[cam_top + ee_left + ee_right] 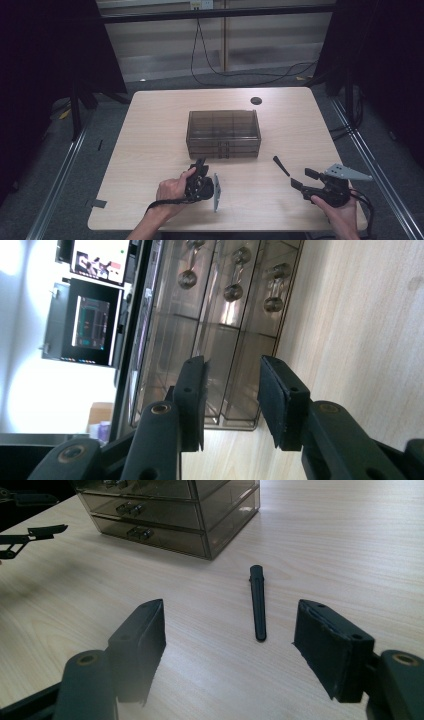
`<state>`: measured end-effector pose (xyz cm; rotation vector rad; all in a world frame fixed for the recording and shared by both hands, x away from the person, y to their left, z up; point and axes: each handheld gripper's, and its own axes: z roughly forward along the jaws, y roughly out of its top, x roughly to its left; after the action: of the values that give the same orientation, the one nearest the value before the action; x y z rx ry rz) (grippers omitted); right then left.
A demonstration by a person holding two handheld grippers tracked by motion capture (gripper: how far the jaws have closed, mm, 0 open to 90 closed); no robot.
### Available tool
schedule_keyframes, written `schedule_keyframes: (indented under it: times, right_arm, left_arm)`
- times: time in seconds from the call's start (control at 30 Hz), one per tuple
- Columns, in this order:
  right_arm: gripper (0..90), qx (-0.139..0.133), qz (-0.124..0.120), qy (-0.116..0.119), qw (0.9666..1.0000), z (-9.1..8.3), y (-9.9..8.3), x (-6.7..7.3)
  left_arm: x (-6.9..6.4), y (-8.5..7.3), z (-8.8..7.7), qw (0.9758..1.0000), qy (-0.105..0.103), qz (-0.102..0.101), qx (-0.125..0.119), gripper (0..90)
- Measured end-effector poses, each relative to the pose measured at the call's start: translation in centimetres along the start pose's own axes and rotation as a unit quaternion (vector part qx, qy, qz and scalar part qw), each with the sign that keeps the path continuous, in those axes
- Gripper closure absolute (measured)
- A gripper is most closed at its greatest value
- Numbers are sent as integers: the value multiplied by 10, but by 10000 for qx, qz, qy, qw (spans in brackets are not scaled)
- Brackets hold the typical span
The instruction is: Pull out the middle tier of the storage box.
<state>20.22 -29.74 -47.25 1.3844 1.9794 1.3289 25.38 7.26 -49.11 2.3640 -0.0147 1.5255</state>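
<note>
a: black jaws of the right gripper (pixel 227 645) sit closest to the lens, spread wide, nothing between the pads. past them a slim black clip (pixel 257 602) lies flat on the wooden table (pixel 350 540), thin end pointing toward the jaws, apart from both.

b: and the left gripper (pixel 232 400)?

a: turned on its side, jaws partly apart with a moderate gap, nothing gripped. it faces the front of the smoked-plastic drawer organizer (pixel 220 340), lined up with the small drawer knobs (pixel 232 290) but short of them.

b: drawers?

a: all look closed from above; the organizer (pixel 223 133) sits mid-table, the left gripper (pixel 200 167) just in front of its lower left corner, the right gripper (pixel 304 180) well off to the right.

b: so progress?

a: early, by my reading. no drawer pulled out, clip (pixel 280 165) untouched on the table between the organizer and the right gripper. what seems left: open a drawer with the left, pick up the clip with the right, put it in, close up.

b: clip relative to the right gripper?

a: just ahead of it, slightly to its left from above; near, not touching.
</note>
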Motion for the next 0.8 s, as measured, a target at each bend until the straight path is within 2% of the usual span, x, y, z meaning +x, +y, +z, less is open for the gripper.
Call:
schedule_keyframes:
  times: [0.13, 0.23, 0.27, 0.3, 0.37, 0.43, 0.47, 0.5, 0.53, 0.67, 0.8]
  right_arm:
    - [287, 3, 3, 11, 10000, 0, 0, 0]
    - [287, 4, -3, -2, 10000, 0, 0, 0]
    - [287, 7, -3, -3, 10000, 0, 0, 0]
    - [287, 7, -3, -3, 10000, 0, 0, 0]
    - [288, 14, -2, 0, 10000, 0, 0, 0]
    - [288, 16, -5, 0, 10000, 0, 0, 0]
    - [289, 16, -3, 15, 10000, 0, 0, 0]
    - [289, 16, -3, 15, 10000, 0, 0, 0]
    - [289, 21, 1, 7, 10000, 0, 0, 0]
    - [290, 34, 5, 25, 10000, 0, 0, 0]
    - [290, 57, -6, 14, 10000, 1, 0, 0]
  left_arm:
    - [-2, 4, 3, 10000, 73, 32, -7, 639]
    - [-2, 8, 6, 10000, 39, 24, -30, 659]
    - [-2, 11, 7, 9999, 70, 139, -16, 662]
    - [-2, 11, 7, 9999, 70, 139, -16, 665]
    - [-4, 15, 8, 9988, 200, 455, 14, 672]
    - [-5, 19, 9, 9984, 185, 536, 12, 681]
    - [-5, 22, 10, 9977, 245, 632, -10, 686]
    - [-6, 23, 11, 9977, 250, 634, -14, 686]
    - [-8, 25, 13, 9969, 241, 745, 6, 691]
    - [-8, 26, 17, 9973, 176, 712, 26, 699]
    - [-9, 26, 24, 9962, 170, 844, 121, 699]
